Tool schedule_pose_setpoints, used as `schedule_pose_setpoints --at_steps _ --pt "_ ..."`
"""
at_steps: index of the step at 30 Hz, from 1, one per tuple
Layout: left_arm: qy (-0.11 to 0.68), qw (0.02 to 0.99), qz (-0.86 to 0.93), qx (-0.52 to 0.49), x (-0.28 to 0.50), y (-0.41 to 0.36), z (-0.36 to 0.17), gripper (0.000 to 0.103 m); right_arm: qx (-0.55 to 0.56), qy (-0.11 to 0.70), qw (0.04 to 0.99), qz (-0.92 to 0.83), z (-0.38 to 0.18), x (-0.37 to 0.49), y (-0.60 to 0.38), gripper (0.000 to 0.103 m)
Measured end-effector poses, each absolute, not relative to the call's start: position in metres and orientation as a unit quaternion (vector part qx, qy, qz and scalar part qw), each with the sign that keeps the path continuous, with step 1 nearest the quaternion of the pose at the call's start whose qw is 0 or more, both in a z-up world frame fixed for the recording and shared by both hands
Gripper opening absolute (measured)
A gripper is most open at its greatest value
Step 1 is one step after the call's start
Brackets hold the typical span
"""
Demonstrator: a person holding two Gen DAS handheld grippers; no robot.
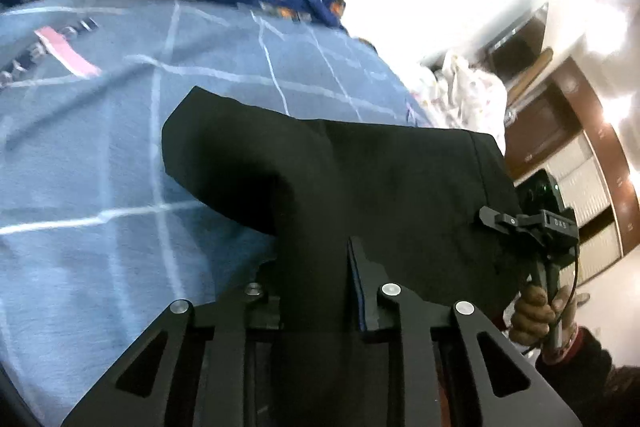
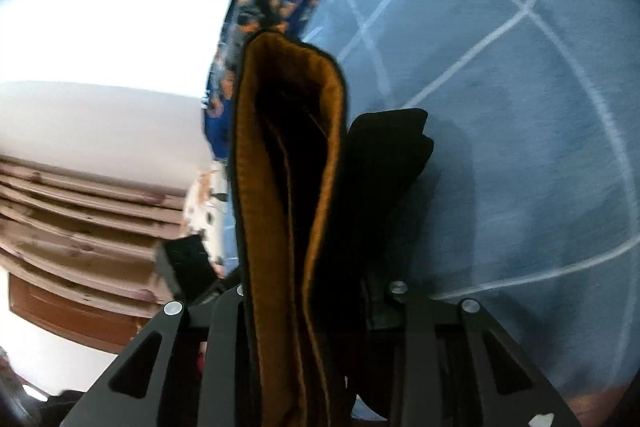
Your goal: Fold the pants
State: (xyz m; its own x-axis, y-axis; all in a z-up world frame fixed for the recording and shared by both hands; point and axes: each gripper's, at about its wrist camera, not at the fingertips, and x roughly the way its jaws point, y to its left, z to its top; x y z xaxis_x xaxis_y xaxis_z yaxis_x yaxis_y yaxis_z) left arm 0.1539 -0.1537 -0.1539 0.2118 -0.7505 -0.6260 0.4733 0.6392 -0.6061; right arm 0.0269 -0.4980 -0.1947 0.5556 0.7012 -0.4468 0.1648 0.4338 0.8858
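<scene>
My left gripper (image 1: 320,291) has its jaws shut tight on the black pants (image 1: 360,179). My right gripper (image 2: 316,307) has its jaws shut on the pants (image 2: 288,187) too, at the end with the orange inside. I hold the pants up over the bed, above the blue sheet (image 1: 100,147), and one part hangs down and touches it. My right hand (image 1: 536,311) holds its handle off to the side. The cloth could slip out if I pull my hands too far apart. The hanging part could bunch up and spoil the fold.
</scene>
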Motion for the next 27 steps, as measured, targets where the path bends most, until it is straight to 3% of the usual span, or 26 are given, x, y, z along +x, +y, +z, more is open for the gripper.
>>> schedule_pose_setpoints --at_steps 7,15,19,25,27 --pt "0.417 0.830 -0.328 -0.174 0.195 -0.069 -0.091 0.024 0.506 0.403 0.721 0.248 -0.157 0.095 -0.432 0.028" --pt "0.367 0.903 -0.200 -0.098 0.268 0.032 -0.048 0.024 0.508 0.389 0.698 0.321 -0.154 0.239 -0.322 0.027" --pt "0.360 0.918 -0.160 -0.042 0.305 0.071 -0.067 0.024 0.499 0.389 0.699 0.334 -0.172 0.299 -0.271 0.027" --pt "0.403 0.909 -0.107 -0.027 0.345 0.099 -0.150 0.024 0.470 0.431 0.710 0.299 -0.234 0.353 -0.226 0.027" --pt "0.399 0.911 -0.096 -0.047 0.345 0.109 -0.165 0.042 0.485 0.433 0.705 0.282 -0.250 0.356 -0.231 0.023"
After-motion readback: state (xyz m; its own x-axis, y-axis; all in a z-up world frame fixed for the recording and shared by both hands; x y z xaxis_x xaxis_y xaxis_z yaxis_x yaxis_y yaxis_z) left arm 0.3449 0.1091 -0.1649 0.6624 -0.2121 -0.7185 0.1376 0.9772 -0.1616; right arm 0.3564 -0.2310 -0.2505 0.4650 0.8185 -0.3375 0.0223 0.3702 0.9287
